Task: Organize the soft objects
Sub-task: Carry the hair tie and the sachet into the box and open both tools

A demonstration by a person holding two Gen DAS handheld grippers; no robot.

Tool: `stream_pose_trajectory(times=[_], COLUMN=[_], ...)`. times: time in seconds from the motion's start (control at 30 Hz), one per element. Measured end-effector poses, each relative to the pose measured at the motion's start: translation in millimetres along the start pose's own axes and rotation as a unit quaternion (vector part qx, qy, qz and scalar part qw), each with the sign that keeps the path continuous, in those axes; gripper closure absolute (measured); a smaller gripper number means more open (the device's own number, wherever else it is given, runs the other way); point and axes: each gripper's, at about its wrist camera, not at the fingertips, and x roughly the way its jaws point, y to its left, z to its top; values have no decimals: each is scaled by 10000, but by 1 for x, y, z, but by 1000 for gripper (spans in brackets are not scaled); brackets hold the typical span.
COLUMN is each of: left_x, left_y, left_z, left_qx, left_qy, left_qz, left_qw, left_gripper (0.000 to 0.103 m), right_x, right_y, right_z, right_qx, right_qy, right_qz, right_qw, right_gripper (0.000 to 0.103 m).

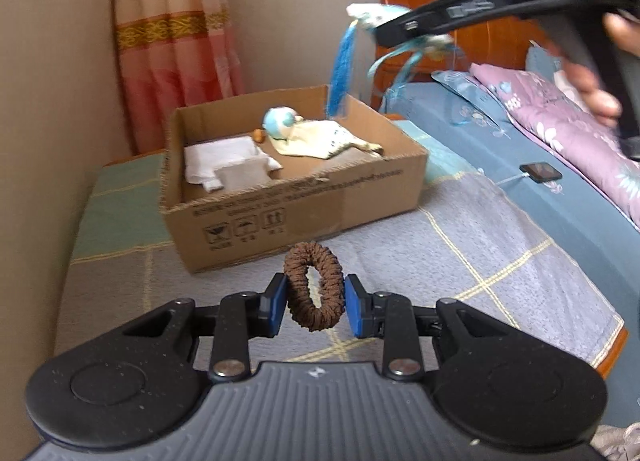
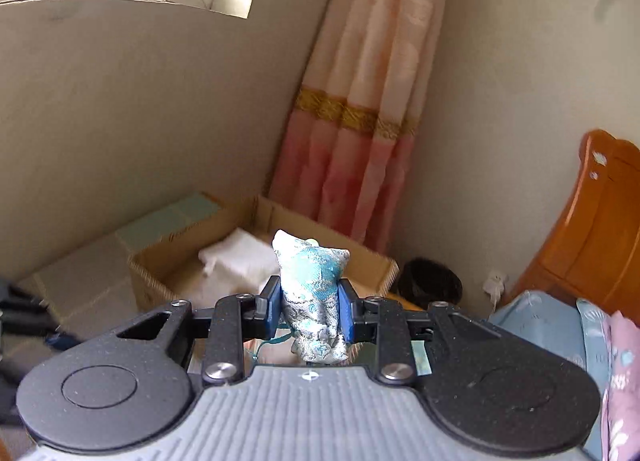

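My left gripper (image 1: 315, 301) is shut on a brown scrunchie (image 1: 314, 286), held upright above the checked blanket, in front of an open cardboard box (image 1: 296, 213). The box holds white folded cloth (image 1: 228, 165), a cream doll with a blue-white head (image 1: 320, 133). My right gripper (image 2: 308, 307) is shut on a blue and silver brocade sachet (image 2: 314, 297). In the left wrist view the right gripper (image 1: 400, 27) hangs high above the box's far right corner, its blue tassel (image 1: 341, 73) dangling down. The box (image 2: 160, 265) lies below in the right wrist view.
A checked blanket (image 1: 460, 257) covers the low surface under the box. A bed with blue sheet (image 1: 540, 189), purple floral quilt (image 1: 560, 117) and a phone (image 1: 541, 172) is at right, with a wooden headboard (image 2: 592, 229). A pink curtain (image 2: 360, 149) and a black bin (image 2: 430, 281) stand behind.
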Motion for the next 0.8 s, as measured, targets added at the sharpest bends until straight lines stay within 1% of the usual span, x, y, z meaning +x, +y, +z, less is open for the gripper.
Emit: stream_pose_trajectory(times=[0.1,0.23,0.27,0.3,0.37,0.4,0.43,0.5,0.57,0.67,0.8], left_x=[-6,-9,-9,-9,-8,-7,-6,-3,-1,5,23], left_y=[8,16,18,19,21,22,24,26,29,37,48], left_z=[0,1,1,2,4,5,7,12,20,36,69], left_qx=[-95,-180,-189,-192,-195,-190,-195,-180,-138,-90,70], left_qy=[-60,-81,-79,-83,-83,-88,-95,-107,-144,-199,-245], left_qz=[55,144,156,173,206,211,220,256,317,371,458], left_qw=[9999,9997,9997,9996,9996,9996,9995,9995,9993,9991,9986], left_gripper=[74,74,74,74,74,74,74,74,74,73,73], right_x=[29,71,82,92,108,112,115,117,114,102,81], right_y=[0,1,0,-1,-3,-2,-2,-1,0,3,6], right_z=[16,32,35,36,35,33,30,24,16,7,-3], right_qx=[53,134,194,315,479,506,531,661,733,737,744], right_qy=[69,166,170,192,324,348,401,510,567,602,559], right_qz=[125,150,102,65,171,123,79,109,171,123,112], right_qw=[9999,9997,9996,9993,9982,9980,9977,9965,9955,9954,9956], right_gripper=[70,69,62,49,47,45,44,36,30,19,14])
